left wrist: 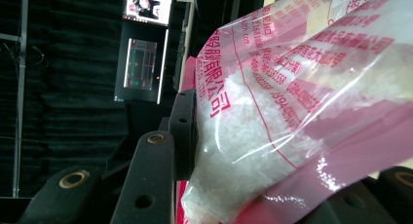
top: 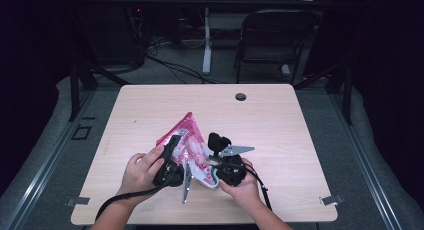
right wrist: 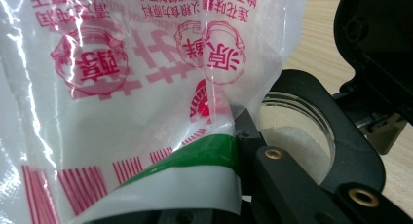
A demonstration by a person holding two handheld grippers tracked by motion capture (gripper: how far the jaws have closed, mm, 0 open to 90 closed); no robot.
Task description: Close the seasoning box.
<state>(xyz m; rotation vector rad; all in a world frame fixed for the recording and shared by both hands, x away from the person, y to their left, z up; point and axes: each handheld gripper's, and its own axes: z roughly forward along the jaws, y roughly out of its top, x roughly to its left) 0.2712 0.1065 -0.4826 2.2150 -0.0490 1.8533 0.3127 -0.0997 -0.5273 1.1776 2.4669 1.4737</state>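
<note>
1. Nearest the table's front edge, in the high view, the person's two hands come in from below — the left hand (top: 142,171) carries the left gripper (top: 172,157), the right hand (top: 243,186) carries the right gripper (top: 220,165).
2. Between the two grippers a pink-and-clear plastic bag (top: 187,145) printed with red characters is held up off the wooden table (top: 280,125), its pointed upper corner tilted away from the person.
3. Left gripper: clamped on the bag. In the left gripper view the bag (left wrist: 302,102), holding white grains, sits between the black jaws and presses against the left jaw's pad.
4. Right gripper: clenched on the bag's lower end. In the right gripper view the bag (right wrist: 136,97) shows a green-and-white band at its bottom edge, lying over the jaws.
5. Just behind the bag in that view stands a clear jar (right wrist: 302,136) with white contents, ringed by a black part whose nature cannot be told.
6. Beyond the table — a black folding chair (top: 272,37) on the grey floor.
</note>
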